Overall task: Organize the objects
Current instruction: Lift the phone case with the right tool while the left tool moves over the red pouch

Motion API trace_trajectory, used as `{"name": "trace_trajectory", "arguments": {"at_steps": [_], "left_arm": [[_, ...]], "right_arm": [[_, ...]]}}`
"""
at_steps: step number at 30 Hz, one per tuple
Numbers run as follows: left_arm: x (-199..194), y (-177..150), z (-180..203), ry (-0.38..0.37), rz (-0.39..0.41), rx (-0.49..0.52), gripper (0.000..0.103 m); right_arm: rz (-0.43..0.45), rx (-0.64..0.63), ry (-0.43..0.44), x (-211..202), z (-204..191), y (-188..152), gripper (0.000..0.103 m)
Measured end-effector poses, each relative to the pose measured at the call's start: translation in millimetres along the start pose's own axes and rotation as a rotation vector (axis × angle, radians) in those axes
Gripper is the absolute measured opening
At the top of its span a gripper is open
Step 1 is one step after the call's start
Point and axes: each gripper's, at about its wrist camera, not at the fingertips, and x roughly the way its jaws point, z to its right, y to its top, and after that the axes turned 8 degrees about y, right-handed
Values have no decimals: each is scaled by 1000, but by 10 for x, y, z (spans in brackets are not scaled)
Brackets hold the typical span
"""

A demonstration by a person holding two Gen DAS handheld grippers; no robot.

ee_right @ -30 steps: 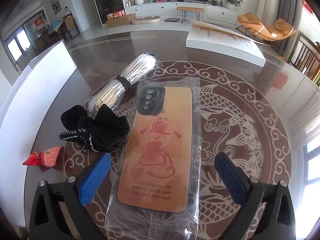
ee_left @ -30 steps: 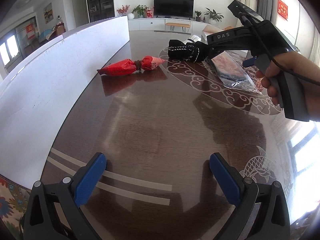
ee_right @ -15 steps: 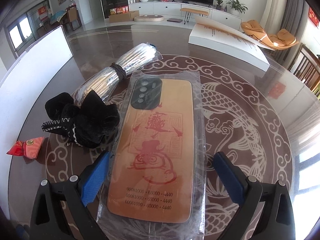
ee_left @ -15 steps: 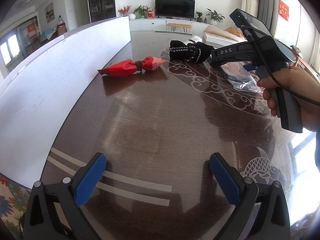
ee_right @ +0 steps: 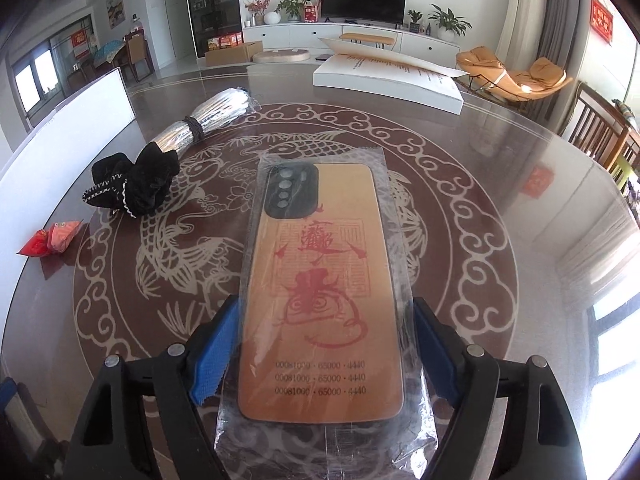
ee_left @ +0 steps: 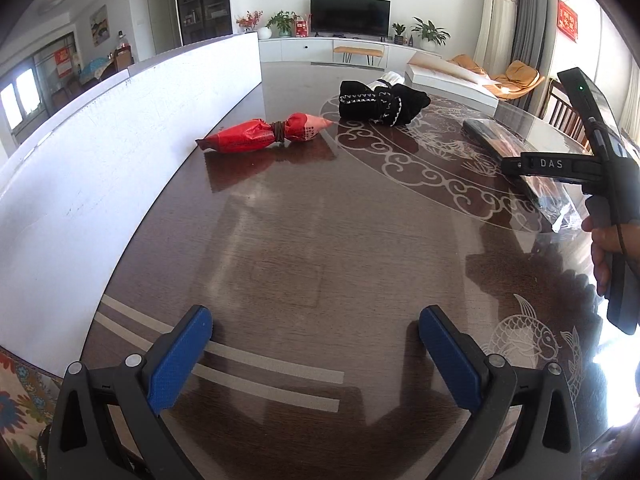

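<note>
Right hand-held gripper [ee_right: 320, 360] round phone case [ee_right: 320, 280] ("00081000·65000·4440")

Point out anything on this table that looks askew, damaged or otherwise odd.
Nothing looks damaged or spilled. The red wrapped packet, black fabric pouch and silver tied bundle lie scattered at differing angles; the right gripper clamps the plastic-bagged orange phone case.

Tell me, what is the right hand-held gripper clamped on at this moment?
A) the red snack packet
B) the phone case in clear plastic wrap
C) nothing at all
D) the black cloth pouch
B: in the right wrist view the blue pads of the right hand-held gripper press both sides of the plastic-wrapped phone case.
</note>
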Motion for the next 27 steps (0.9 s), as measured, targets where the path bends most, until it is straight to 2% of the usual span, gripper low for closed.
{"name": "trace_trajectory", "arguments": {"at_steps": [7, 11, 16, 19, 22, 25, 27], "left_arm": [[1, 0, 6, 4, 3, -6, 103], [0, 0, 5, 4, 4, -6, 103], [0, 4, 8, 6, -1, -6, 103], [11, 61, 25, 2, -43, -7, 103], [32, 270, 78, -87, -55, 32, 103], [31, 709, 147, -37, 15, 134, 103], [142, 1051, 168, -31, 24, 191, 103]], "right_arm": [[24, 25, -19, -240, 229, -299, 83], [4, 28, -14, -208, 229, -297, 98], [2, 31, -35, -204, 227, -309, 103], [3, 29, -38, -208, 227, -311, 103], [0, 37, -27, -204, 241, -308, 103], [-1, 40, -24, -201, 241, -309, 103], [0, 39, -26, -199, 239, -309, 103]]}}
